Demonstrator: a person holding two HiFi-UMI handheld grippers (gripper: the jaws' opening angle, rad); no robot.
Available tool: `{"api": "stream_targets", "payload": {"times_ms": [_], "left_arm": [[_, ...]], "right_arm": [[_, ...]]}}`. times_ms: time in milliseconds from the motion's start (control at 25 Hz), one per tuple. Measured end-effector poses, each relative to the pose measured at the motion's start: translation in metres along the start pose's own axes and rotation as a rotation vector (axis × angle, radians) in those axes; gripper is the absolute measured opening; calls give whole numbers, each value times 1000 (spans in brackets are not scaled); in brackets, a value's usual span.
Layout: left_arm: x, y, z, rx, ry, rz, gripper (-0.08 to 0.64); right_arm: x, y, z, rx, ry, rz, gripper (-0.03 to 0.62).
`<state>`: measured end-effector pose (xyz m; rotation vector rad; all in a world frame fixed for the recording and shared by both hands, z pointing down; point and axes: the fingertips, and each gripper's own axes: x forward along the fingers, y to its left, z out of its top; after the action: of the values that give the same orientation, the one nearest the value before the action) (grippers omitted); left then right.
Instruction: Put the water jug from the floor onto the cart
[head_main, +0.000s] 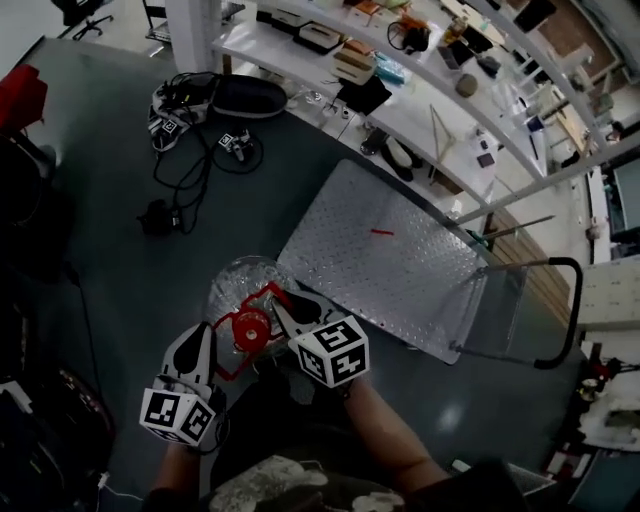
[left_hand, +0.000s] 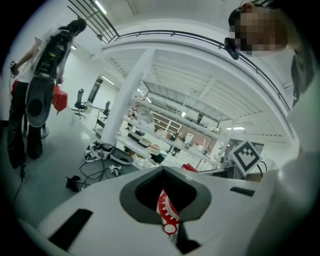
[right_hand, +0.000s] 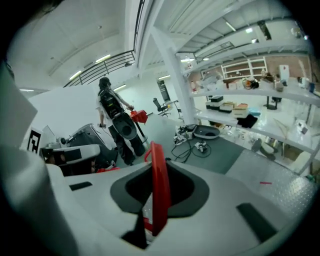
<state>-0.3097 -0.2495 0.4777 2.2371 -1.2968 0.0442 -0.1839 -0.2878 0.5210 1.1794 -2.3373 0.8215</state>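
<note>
The clear water jug (head_main: 236, 284) with a red cap (head_main: 250, 331) hangs off the floor just left of the cart, held between both grippers. My left gripper (head_main: 214, 338) is shut on a red part at the jug's top (left_hand: 166, 212). My right gripper (head_main: 284, 306) is shut on the jug's thin red carrying handle (right_hand: 159, 186), which stands upright between its jaws. The cart (head_main: 385, 262) is a bare diamond-plate platform with a black push handle (head_main: 571, 312) on its right. The jug's lower body is hidden in both gripper views.
Cables and small devices (head_main: 190, 120) lie on the dark floor at the upper left. A long white bench (head_main: 420, 110) loaded with items runs behind the cart. A person with a backpack (right_hand: 114, 116) stands farther back. Dark equipment (head_main: 30, 200) lines the left side.
</note>
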Motion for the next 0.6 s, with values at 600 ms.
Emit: {"api": "stream_targets", "payload": {"times_ms": [600], "left_arm": [[154,-198,-17,150,98,-219,8]], "right_arm": [[-189,-234,-31,239,-120,-287,38]]}}
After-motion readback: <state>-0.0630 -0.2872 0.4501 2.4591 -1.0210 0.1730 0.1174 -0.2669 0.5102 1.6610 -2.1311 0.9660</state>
